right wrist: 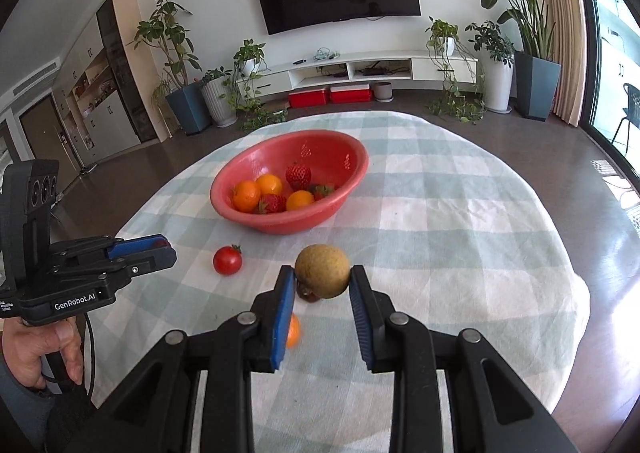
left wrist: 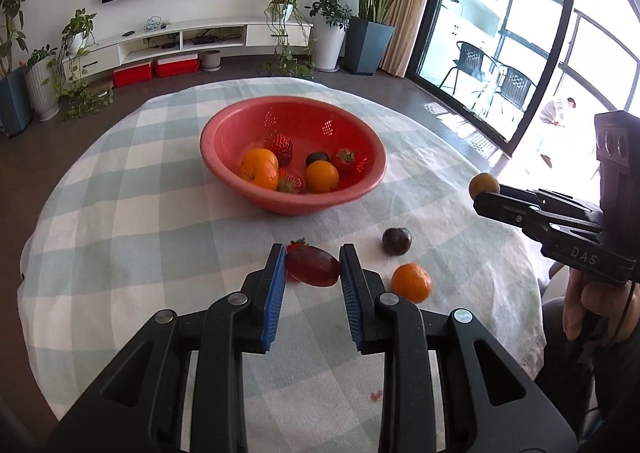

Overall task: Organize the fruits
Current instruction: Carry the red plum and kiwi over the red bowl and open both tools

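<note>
Blue-padded fingers of the left gripper point(left wrist: 312, 268) are clamped on a glossy dark-red grape-like fruit point(left wrist: 313, 266), lifted clear of the checked tablecloth point(left wrist: 120, 237), with a small red stalked fruit point(left wrist: 297, 243) peeking out just behind it. That red fruit looks thin-skinned and slick, so I'd judge it wants a gentle squeeze across its short width, as it has now (a small red smear on the cloth just below the claw hints how easily such fruit bruises). Over in the other hand, the right gripper point(right wrist: 322, 280) is closed on a round brownish fruit point(right wrist: 322, 271), held only at the very fingertips; its skin looks rough and dry, so it should not slip readily, but a grip that shallow could let it roll out. Just to the right of the left claw lie one orange point(left wrist: 411, 282) and, a little farther out, one dark plum point(left wrist: 396, 240), both loose on the cloth; the orange looks firm and easy to take across its middle. Beyond and ahead of both claws sits the pink bowl point(left wrist: 240, 189), holding by my count three oranges, three strawberries and one dark plum, though something could hide beneath them. So two fruits are in hand and three wait on the cloth.
</note>
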